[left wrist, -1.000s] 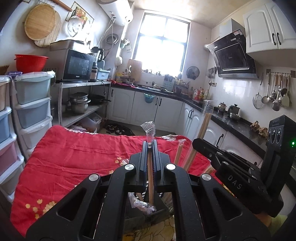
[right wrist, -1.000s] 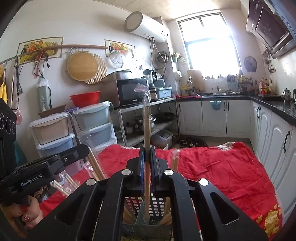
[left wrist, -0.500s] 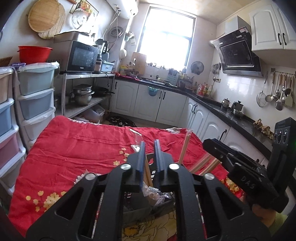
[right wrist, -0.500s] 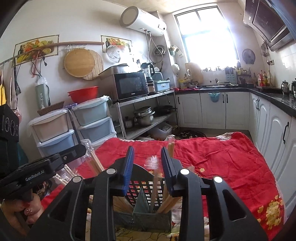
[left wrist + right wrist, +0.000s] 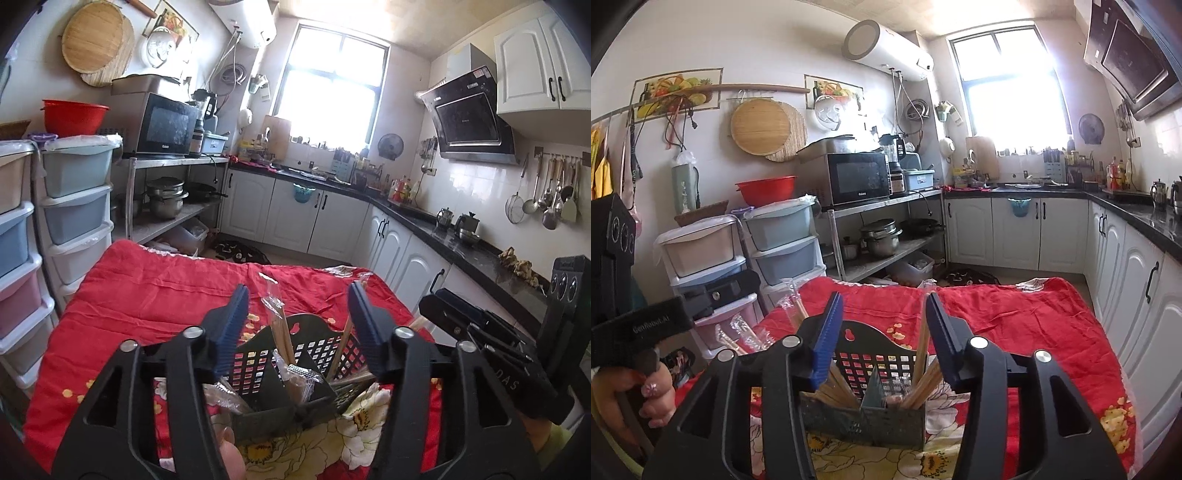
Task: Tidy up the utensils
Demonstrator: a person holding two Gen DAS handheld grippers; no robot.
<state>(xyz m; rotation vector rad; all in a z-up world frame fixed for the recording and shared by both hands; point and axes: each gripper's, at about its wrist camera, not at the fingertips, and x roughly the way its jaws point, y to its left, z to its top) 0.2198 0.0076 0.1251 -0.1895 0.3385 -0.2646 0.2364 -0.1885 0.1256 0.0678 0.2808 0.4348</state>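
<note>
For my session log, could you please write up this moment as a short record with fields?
setting: home kitchen, table under a red floral cloth
holder: dark perforated utensil basket with a centre divider, standing on the cloth
contents: wrapped chopsticks standing tilted in the compartments on both sides of the divider
left gripper: open, empty, fingers on either side of the basket
right gripper: open, empty, above the basket
task state: chopsticks in the basket, nothing held
</note>
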